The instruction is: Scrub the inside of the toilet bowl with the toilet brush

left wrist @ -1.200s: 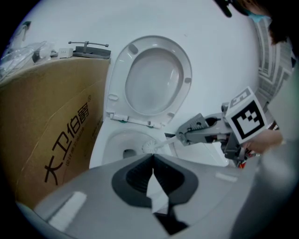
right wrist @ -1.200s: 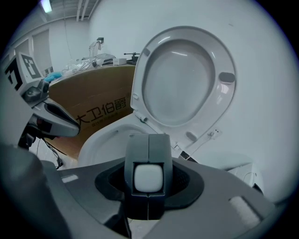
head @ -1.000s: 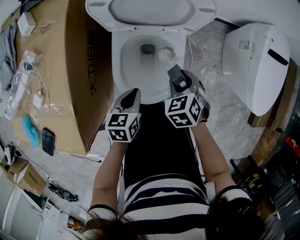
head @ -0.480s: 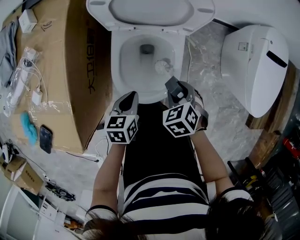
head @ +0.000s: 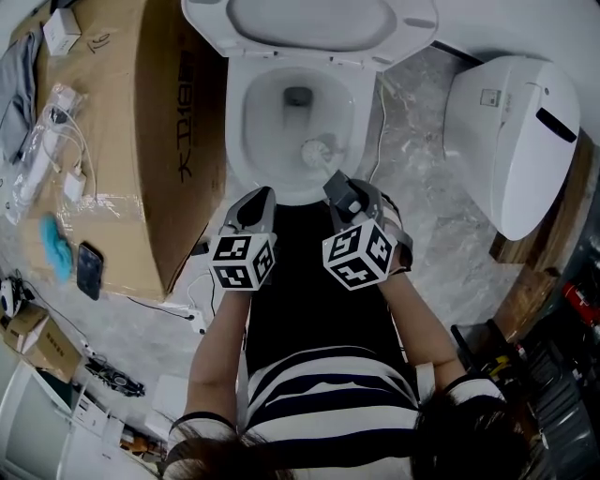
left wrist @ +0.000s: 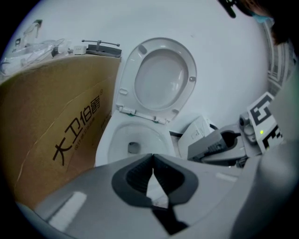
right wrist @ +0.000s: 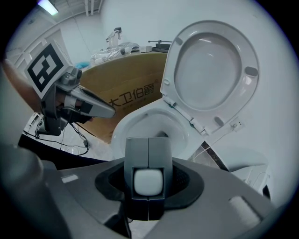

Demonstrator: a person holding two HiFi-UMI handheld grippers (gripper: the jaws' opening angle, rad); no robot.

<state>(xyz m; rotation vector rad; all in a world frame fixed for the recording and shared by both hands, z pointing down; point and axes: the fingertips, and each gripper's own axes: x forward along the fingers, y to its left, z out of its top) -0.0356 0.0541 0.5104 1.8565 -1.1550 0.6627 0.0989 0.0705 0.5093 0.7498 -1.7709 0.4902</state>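
We're clamping the right gripper (right wrist: 148, 158) jaws on the toilet brush (head: 317, 150) handle, with the brush head sitting inside the toilet bowl (head: 253, 122), near-right side. We're holding the left gripper (left wrist: 153, 172) near the front rim, jaws pressed together, empty.

Brightness: your head view is evenly and fairly brightly lit; the white toilet bowl (head: 298, 112) carries a soft sheen.
Source: a ceiling lamp (right wrist: 47, 6) glows at top left in your right gripper view.
Distortion: both gripper views bulge fisheye-round, with black corners.
Focus: the grey foreground nearest each lens is soft.
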